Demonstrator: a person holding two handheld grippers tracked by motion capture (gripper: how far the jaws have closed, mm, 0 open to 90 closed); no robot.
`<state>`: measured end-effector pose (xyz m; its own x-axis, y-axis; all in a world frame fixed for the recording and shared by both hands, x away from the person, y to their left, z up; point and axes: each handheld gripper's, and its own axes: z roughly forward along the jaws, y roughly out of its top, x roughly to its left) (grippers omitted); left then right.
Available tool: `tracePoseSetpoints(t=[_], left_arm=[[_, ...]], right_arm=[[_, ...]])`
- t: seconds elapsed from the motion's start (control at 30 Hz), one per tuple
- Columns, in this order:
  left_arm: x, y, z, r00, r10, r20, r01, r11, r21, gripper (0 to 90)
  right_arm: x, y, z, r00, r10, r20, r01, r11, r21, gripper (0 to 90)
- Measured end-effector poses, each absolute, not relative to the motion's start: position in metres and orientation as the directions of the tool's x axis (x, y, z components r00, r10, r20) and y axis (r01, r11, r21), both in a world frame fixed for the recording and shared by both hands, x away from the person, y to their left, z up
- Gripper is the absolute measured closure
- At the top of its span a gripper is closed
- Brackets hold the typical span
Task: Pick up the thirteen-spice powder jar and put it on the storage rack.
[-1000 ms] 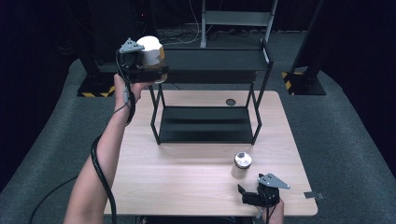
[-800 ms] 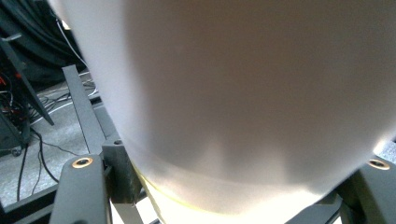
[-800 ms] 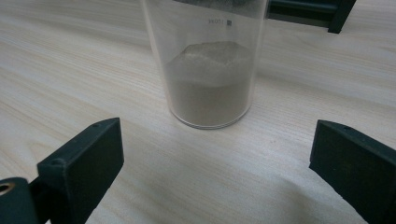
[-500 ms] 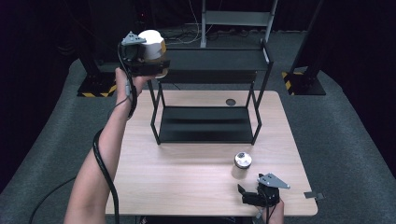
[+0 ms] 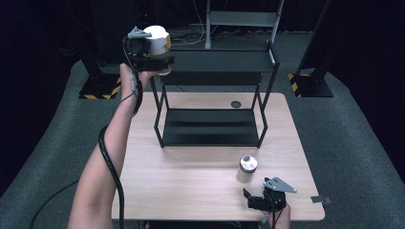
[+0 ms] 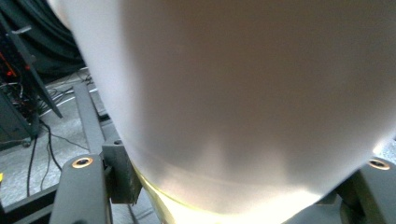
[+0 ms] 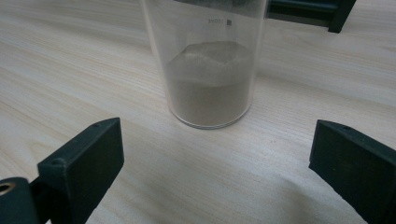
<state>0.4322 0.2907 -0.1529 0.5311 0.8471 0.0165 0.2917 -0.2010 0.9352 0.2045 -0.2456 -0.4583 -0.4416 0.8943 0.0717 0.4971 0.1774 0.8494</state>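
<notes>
A person's raised left hand holds my left gripper [image 5: 152, 58] by the top left corner of a black two-tier rack [image 5: 217, 61]. It is shut on a white container [image 5: 157, 39] with a tan base, held upright. Seen from the left gripper view, the white container [image 6: 243, 93] bulges between the two jaws, one on each side. A clear jar [image 5: 247, 169] with a silver lid stands on the table at the front right. My right gripper [image 5: 262, 200] rests just in front of it, open. The jar [image 7: 210, 70] holds brown powder and stands beyond the spread jaws of my right gripper [image 7: 217, 158].
The rack's lower shelf [image 5: 210, 126] is bare. A small dark round spot [image 5: 235, 104] lies on the wooden table [image 5: 181, 181] behind the rack. A small grey piece [image 5: 319, 199] sits at the table's front right edge. Dark stands and cables surround the table.
My left gripper has shifted slightly right and away, carrying the white container closer to the rack's top corner. The right gripper and the jar have stayed put.
</notes>
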Motion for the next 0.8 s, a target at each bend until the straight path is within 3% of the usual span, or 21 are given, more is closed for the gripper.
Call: tracePoseSetpoints(t=[0.8], left_arm=[[0.443,0.278,-0.147,0.511,0.859,0.026,0.306,-0.21,0.928,30.0]], right_arm=[[0.205,-0.246,-0.458,-0.444,0.893,0.075,0.498,0.176,0.849,2.2]])
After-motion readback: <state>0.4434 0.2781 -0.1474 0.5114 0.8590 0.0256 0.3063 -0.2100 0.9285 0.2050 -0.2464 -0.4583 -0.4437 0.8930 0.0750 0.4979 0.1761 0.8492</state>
